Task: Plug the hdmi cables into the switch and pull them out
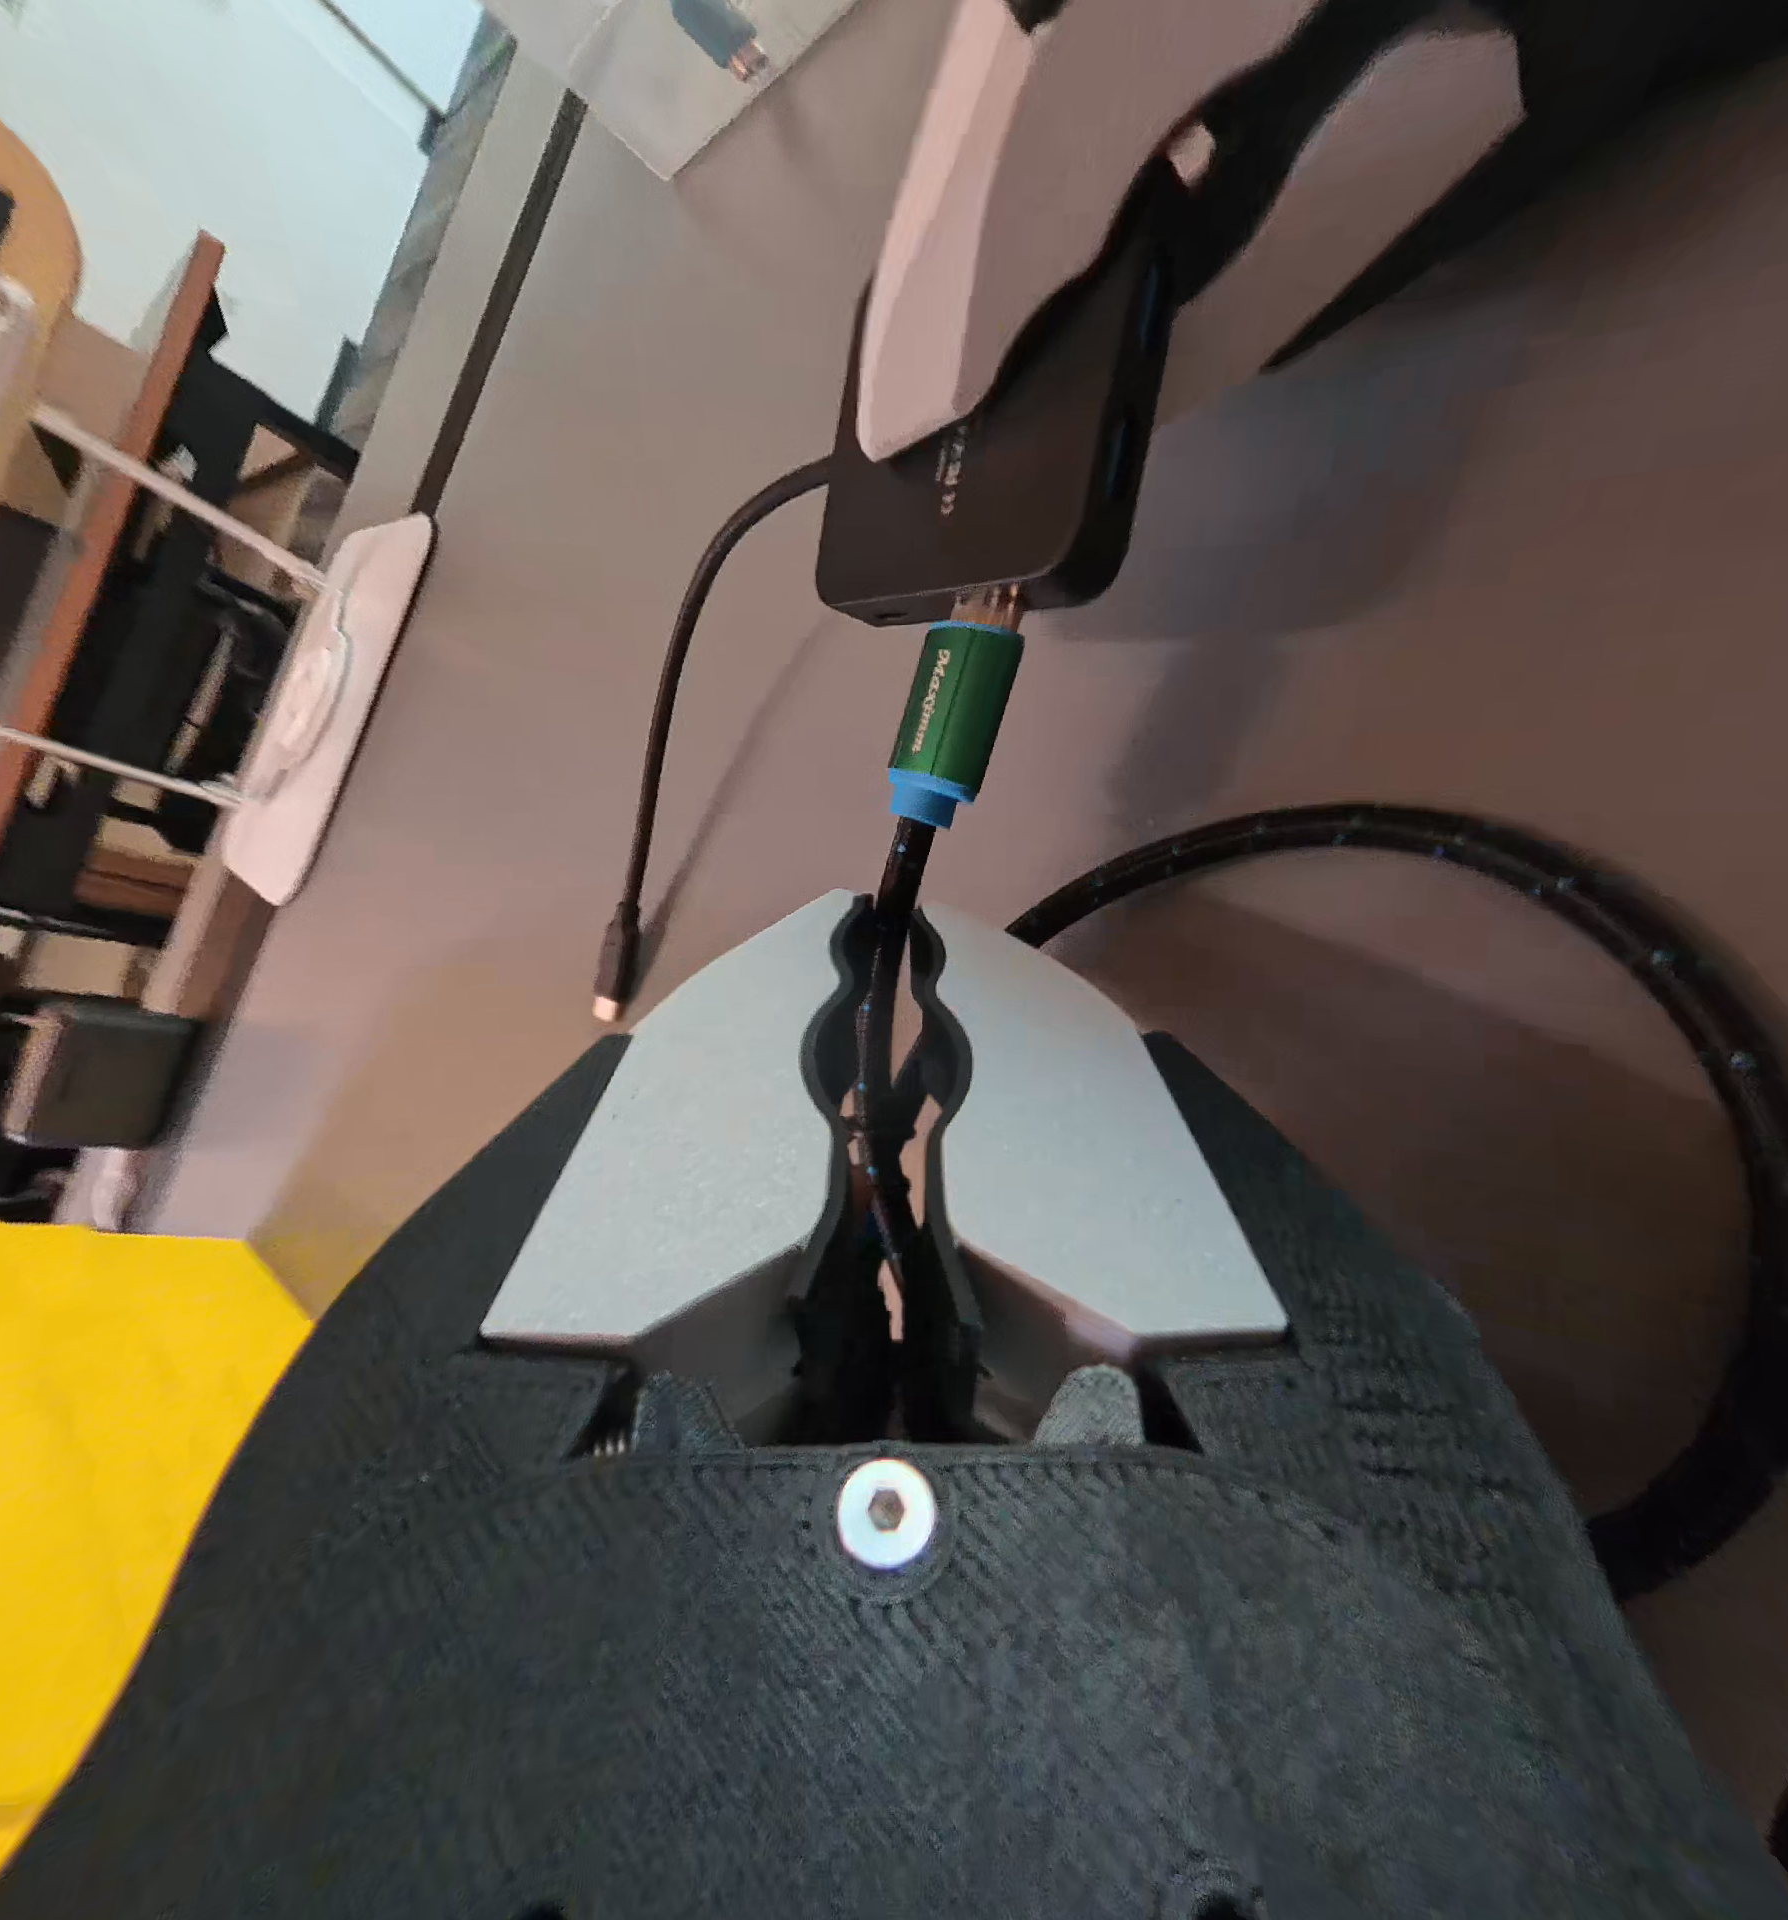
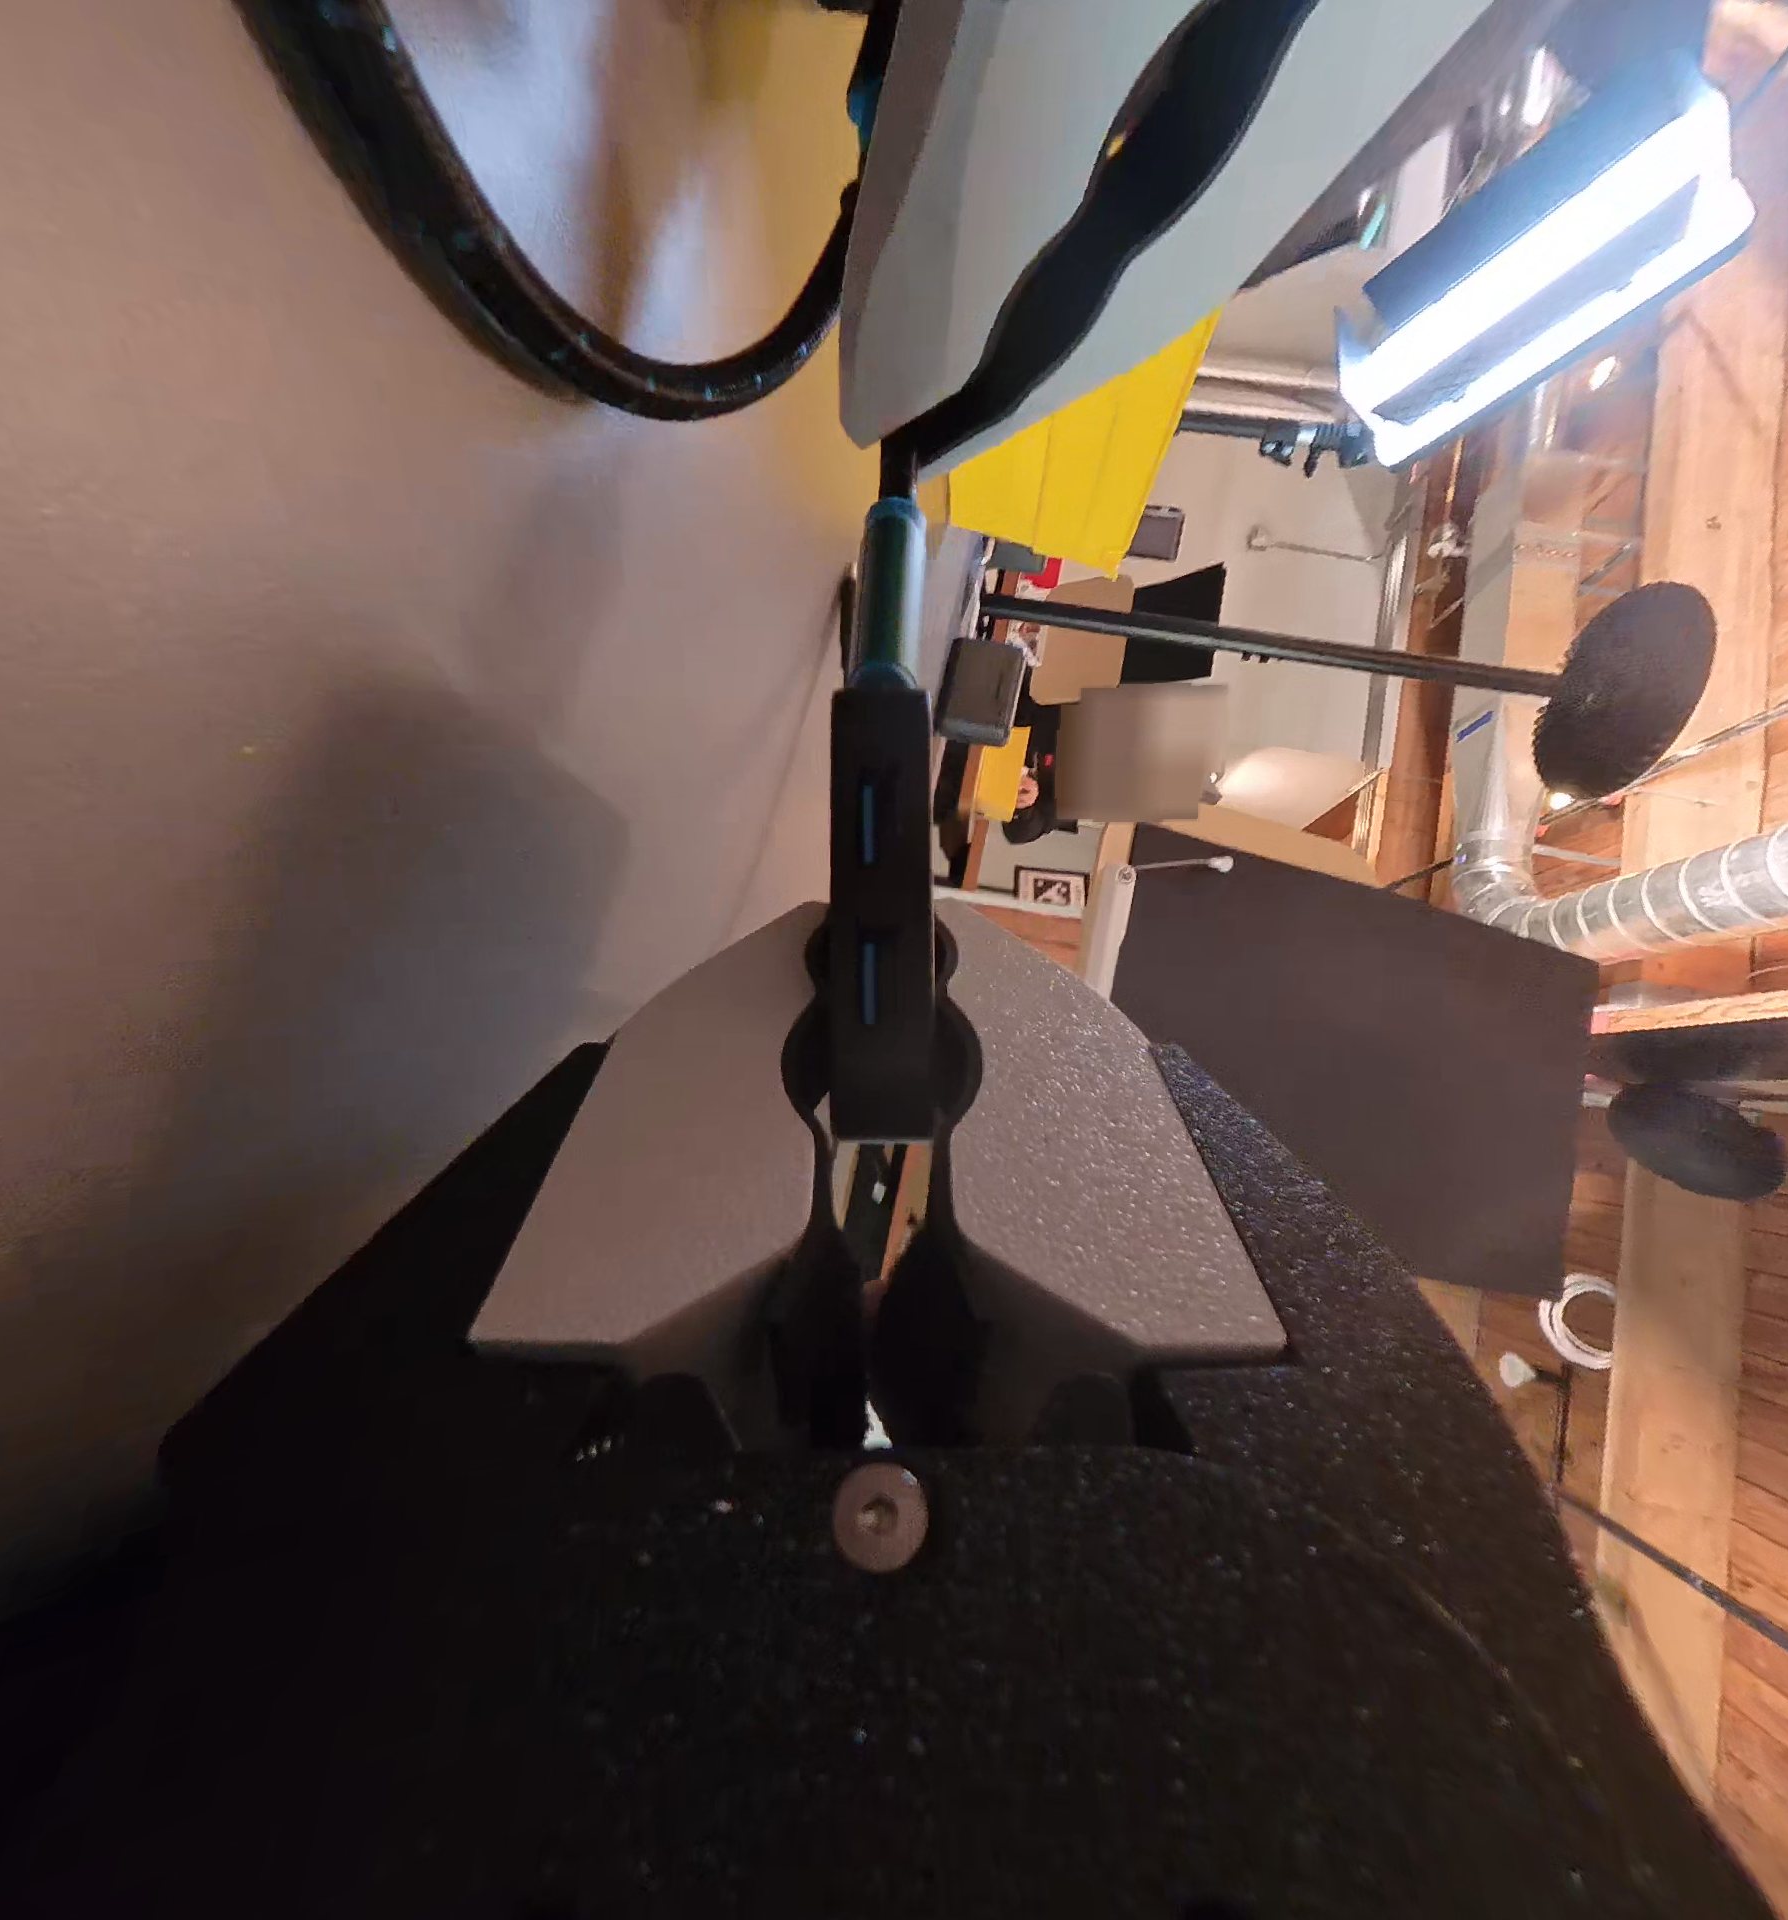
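The switch (image 2: 882,831) was held off the table (image 1: 1389,727), pinched edge-on between the nearly shut fingers of the right gripper (image 2: 877,997). The green plug (image 1: 954,717) sat partly in the switch's end port. Just behind the plug, the left gripper (image 1: 888,925) was clamped on the braided cable (image 1: 1700,1039), which looped away from the switch.

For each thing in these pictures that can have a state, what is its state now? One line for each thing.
HDMI plug: partly in the switch, gold metal showing at the port.
Switch: held off the table, clamped by the right gripper.
Left gripper: shut on the HDMI cable behind the plug.
Right gripper: shut on the switch.
Switch's own thin cable: hanging loose, its end unplugged.
HDMI cable: looped on the table.
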A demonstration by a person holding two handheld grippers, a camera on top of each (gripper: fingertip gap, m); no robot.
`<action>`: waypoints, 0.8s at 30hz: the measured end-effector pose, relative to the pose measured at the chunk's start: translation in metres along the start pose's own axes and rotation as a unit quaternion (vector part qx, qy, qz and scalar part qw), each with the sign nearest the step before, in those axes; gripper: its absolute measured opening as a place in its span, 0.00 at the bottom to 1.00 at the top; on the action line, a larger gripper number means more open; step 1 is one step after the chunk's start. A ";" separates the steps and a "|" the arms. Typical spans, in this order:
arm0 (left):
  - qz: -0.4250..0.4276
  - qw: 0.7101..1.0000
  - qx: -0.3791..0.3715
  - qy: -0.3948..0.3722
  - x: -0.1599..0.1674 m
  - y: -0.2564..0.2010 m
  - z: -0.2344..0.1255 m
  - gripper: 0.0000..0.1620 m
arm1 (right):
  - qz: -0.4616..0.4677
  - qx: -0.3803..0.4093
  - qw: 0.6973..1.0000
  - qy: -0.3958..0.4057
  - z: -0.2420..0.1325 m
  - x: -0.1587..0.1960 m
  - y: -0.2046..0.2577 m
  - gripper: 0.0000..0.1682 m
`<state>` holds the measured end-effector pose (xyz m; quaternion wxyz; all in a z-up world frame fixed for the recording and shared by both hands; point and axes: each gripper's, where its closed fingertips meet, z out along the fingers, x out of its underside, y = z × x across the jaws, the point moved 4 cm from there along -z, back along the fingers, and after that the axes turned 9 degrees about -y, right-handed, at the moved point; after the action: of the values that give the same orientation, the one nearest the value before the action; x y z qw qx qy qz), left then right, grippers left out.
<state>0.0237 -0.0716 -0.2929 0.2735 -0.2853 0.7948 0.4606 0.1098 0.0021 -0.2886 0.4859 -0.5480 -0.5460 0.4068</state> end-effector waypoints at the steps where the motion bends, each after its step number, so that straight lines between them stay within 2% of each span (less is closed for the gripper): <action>1: -0.021 1.000 -0.004 -0.004 0.000 0.000 0.001 0.04 | 0.005 0.000 1.000 0.013 0.001 0.001 0.000 0.08; 6: -0.027 0.999 -0.041 0.011 -0.003 0.000 0.007 0.04 | 0.056 -0.008 0.995 0.079 0.009 0.008 -0.002 0.08; 8: -0.031 0.999 -0.036 -0.001 -0.011 -0.003 0.011 0.03 | 0.054 -0.016 0.995 0.078 0.011 0.005 0.000 0.07; 14: -0.033 0.999 -0.036 0.011 -0.019 -0.010 0.023 0.03 | 0.039 -0.038 0.988 0.144 0.014 0.017 0.006 0.07; 18: -0.092 0.995 -0.038 0.016 -0.031 -0.020 0.033 0.04 | 0.014 -0.056 0.980 0.191 0.015 0.025 0.010 0.07; 21: -0.155 0.986 -0.059 0.011 -0.030 -0.021 0.038 0.04 | 0.019 -0.061 0.980 0.191 0.013 0.028 0.012 0.07; 24: -0.158 0.982 -0.104 0.009 -0.027 -0.011 0.039 0.05 | 0.034 -0.052 0.981 0.184 0.014 0.027 0.009 0.07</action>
<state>0.0570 -0.0362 -0.2968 0.3046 -0.4383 0.6901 0.4888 0.0995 0.0313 -0.2976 0.5347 -0.6564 -0.4486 0.2864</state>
